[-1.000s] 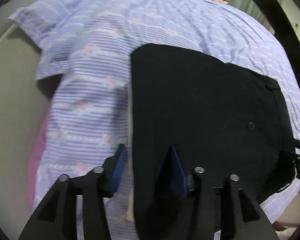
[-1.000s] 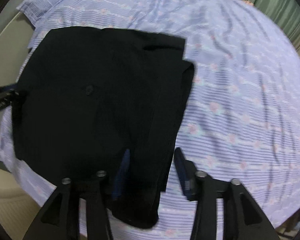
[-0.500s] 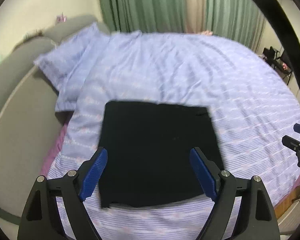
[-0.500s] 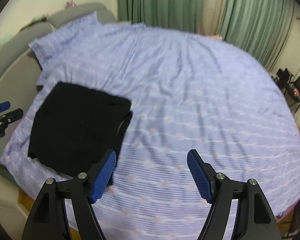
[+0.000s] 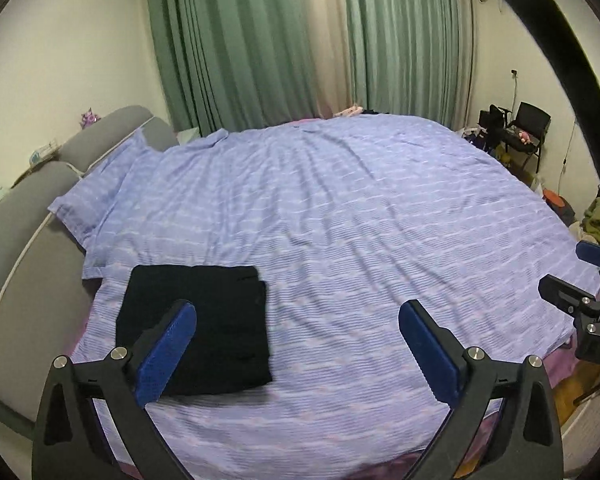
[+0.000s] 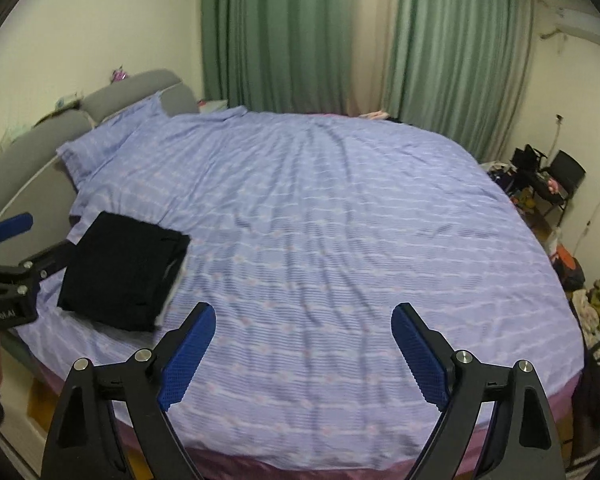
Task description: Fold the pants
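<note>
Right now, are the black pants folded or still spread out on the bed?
Folded. The black pants lie as a compact rectangle near the bed's corner, layered edges showing at one side; neither gripper touches them.

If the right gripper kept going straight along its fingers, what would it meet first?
Probably bare bedspread: the open right gripper points at the lilac striped bedspread, with the folded black pants off to its left. Depth is unclear.
</note>
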`<action>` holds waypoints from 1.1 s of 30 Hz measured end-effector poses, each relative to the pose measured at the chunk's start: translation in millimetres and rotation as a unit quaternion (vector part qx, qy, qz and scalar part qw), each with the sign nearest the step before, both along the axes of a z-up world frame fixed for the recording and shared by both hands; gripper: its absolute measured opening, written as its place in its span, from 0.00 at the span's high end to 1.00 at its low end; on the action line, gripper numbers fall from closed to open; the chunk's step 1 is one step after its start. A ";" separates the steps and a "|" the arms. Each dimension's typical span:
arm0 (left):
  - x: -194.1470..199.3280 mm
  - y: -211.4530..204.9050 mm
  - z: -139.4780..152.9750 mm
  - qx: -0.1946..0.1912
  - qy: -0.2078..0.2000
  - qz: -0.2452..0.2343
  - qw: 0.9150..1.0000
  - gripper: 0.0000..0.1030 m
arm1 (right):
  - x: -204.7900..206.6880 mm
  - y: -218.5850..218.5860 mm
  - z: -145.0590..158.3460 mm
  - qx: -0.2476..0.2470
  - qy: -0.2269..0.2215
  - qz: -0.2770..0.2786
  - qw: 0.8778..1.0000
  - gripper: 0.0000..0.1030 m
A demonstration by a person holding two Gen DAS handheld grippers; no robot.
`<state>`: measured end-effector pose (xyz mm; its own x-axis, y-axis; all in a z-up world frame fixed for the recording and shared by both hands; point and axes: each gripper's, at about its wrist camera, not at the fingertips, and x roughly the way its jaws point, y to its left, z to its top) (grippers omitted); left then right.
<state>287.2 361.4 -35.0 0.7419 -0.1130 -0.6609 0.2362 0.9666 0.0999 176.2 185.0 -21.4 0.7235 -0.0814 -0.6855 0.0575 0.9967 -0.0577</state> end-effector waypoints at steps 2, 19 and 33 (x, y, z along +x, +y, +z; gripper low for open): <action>-18.1 -28.7 6.8 -0.007 -0.002 0.005 1.000 0.00 | -16.3 -25.6 7.2 0.004 -0.007 -0.004 1.000 0.13; -100.6 -137.4 28.8 -0.017 -0.005 0.013 1.000 0.00 | -102.6 -145.1 34.6 0.010 -0.031 -0.023 0.999 0.13; -110.1 -142.9 33.5 -0.028 -0.011 0.005 1.000 0.00 | -122.1 -152.2 41.8 0.016 -0.047 -0.029 0.998 0.13</action>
